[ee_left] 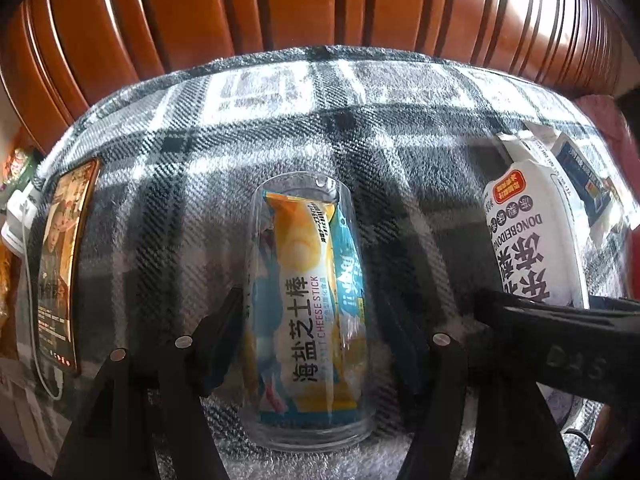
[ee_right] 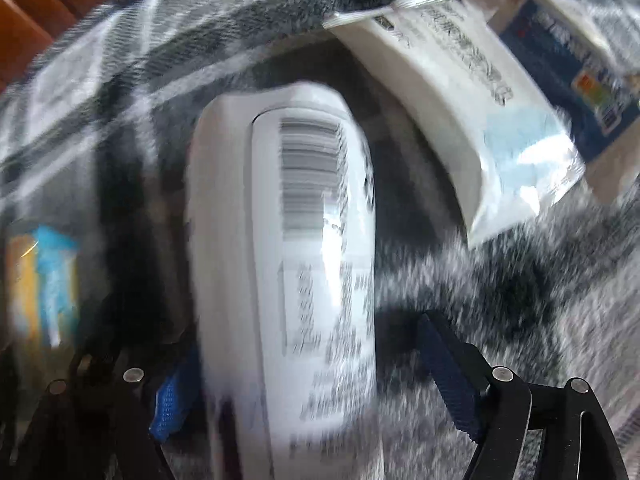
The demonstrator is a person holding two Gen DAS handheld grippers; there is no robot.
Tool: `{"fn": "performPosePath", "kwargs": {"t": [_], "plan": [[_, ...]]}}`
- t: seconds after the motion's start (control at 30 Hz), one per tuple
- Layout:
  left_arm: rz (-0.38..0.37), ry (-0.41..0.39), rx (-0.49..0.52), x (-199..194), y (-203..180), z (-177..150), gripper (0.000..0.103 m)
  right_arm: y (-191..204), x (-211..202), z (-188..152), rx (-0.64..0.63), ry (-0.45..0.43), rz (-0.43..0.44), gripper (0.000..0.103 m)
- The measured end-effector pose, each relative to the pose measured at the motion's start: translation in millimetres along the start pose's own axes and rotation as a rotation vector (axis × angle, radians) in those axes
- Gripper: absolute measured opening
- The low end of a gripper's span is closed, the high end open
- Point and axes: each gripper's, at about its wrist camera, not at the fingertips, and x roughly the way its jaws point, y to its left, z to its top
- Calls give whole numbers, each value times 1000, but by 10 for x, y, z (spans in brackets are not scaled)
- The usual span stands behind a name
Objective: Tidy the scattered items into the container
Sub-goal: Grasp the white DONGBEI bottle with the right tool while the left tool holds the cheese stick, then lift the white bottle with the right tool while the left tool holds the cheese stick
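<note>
Right gripper (ee_right: 304, 364) half-open astride the white pouch (ee_right: 288, 240), pads not yet pressing. Pouch flat on the plaid blanket (ee_right: 500, 280), long axis six to twelve o'clock — probably soft, light, slippery; best pinched mid-body. Left gripper (ee_left: 308, 320) open around the clear cup (ee_left: 308, 300) with a cheese stick inside.

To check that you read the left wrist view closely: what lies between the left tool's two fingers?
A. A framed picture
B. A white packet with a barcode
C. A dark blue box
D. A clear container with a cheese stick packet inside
D: the left tool straddles the clear container, which lies on the plaid cloth with the yellow and blue cheese stick packet showing through its wall.
</note>
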Motion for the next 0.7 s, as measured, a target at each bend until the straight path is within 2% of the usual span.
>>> {"fn": "performPosePath", "kwargs": {"t": [0.07,0.1,0.2,0.27,0.37,0.43,0.57,0.63,0.7], "plan": [[7,-2,19,15,-44,-3,74,25,15,14,-10,18,-21,84],[12,-5,26,17,-60,-4,75,10,-3,6,-20,22,-14,80],[-4,-4,3,29,-57,14,79,-218,-111,-94,-3,4,17,56],[-3,-4,12,29,-79,15,81,-443,-179,-220,16,-7,-5,57],[1,-8,19,17,-91,-1,83,-750,-257,-458,16,-31,-130,57],[-1,-9,20,23,-91,-8,85,-970,-306,-619,43,-47,-183,57],[5,-21,33,41,-105,-34,89,-1282,-328,-820,98,-80,-102,67],[6,-28,39,50,-108,-50,92,-1280,-322,-844,92,-91,-118,80],[7,-34,41,60,-100,-59,93,-1246,-304,-863,94,-104,-138,86]]}}
